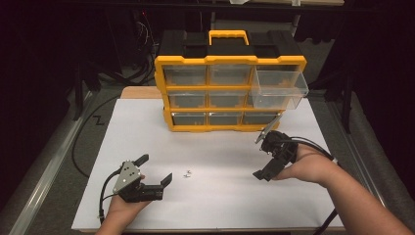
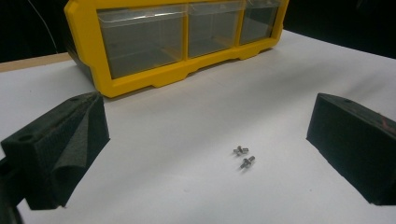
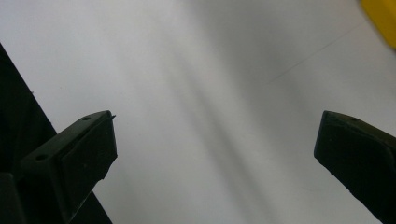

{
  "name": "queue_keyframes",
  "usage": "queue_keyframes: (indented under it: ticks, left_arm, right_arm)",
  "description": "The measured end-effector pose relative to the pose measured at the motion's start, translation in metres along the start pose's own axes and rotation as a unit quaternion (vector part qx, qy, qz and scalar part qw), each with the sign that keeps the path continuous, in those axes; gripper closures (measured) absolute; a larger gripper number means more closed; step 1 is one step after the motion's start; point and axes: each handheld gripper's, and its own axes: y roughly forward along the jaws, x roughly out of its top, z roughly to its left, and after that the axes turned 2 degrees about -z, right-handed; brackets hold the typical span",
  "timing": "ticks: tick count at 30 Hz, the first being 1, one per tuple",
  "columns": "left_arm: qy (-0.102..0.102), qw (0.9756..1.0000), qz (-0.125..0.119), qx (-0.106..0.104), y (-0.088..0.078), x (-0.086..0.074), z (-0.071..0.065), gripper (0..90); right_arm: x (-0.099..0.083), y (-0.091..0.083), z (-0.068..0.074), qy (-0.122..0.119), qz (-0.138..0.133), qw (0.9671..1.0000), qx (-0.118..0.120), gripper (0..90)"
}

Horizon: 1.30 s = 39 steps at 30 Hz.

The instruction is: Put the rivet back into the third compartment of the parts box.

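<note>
Now the left gripper (image 1: 155,171) rests near the front edge of the white table (image 1: 220,205), jaws wide apart and holding nothing; two small screws (image 2: 244,156) lie just ahead on open surface. Further right, the right gripper (image 1: 259,156) is also spread open and empty, below the pulled-out drawer (image 1: 280,89) of the yellow cabinet (image 1: 230,61). No writing can be read.

Two hand-held black grippers: the left gripper (image 1: 156,169) carries a grey three-cornered plate (image 1: 126,175) studded with small screws, and a black cable (image 1: 103,193) trails from it. The right gripper (image 1: 260,156) has thick, blocky, foam-textured fingers (image 3: 77,154). The person's forearms are bare, unsleeved.
</note>
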Motion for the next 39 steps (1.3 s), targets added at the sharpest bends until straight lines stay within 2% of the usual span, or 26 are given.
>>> queue_keyframes:
  ticks: [5,9,11,15,20,22,30,32,35,39]
  left_arm:
    - [-0.002,1.0000,-0.002,0.001,0.000,0.000,0.000,0.4]
    - [-0.003,1.0000,-0.001,-0.001,0.000,0.000,0.000,0.4]
    - [-0.002,1.0000,0.000,0.000,0.000,0.000,0.001,0.4]
    - [-0.004,1.0000,-0.003,-0.001,-0.001,0.000,0.001,0.4]
    - [-0.001,1.0000,0.000,-0.002,0.000,0.000,0.001,0.4]
    - [-0.002,1.0000,0.000,-0.002,0.000,0.000,0.001,0.4]
    - [-0.007,1.0000,-0.004,0.000,-0.001,0.000,0.001,0.4]
    - [-0.007,1.0000,-0.003,0.000,-0.001,-0.001,0.001,0.4]
    - [-0.006,1.0000,-0.004,0.000,-0.002,-0.001,0.002,0.5]
    - [-0.004,1.0000,-0.004,-0.003,-0.002,-0.001,0.002,0.4]
  right_arm:
    - [-0.002,0.040,0.007,-0.008,0.005,0.9998,0.018,0.1]
    - [0.003,0.066,0.015,-0.018,0.006,0.9993,0.033,0.2]
    - [0.007,0.075,0.020,-0.018,0.004,0.9989,0.042,0.2]
    - [0.021,0.090,0.031,-0.039,-0.003,0.9980,0.050,1.4]
    - [0.045,0.101,0.049,-0.067,-0.017,0.9953,0.068,5.8]
    - [0.056,0.105,0.055,-0.079,-0.025,0.9938,0.074,9.7]
    - [0.091,0.118,0.069,-0.105,-0.047,0.9885,0.099,28.9]
    - [0.098,0.120,0.071,-0.109,-0.047,0.9884,0.095,34.8]
    - [0.108,0.123,0.071,-0.116,-0.060,0.9869,0.094,47.8]
    - [0.120,0.126,0.070,-0.120,-0.063,0.9869,0.087,63.9]
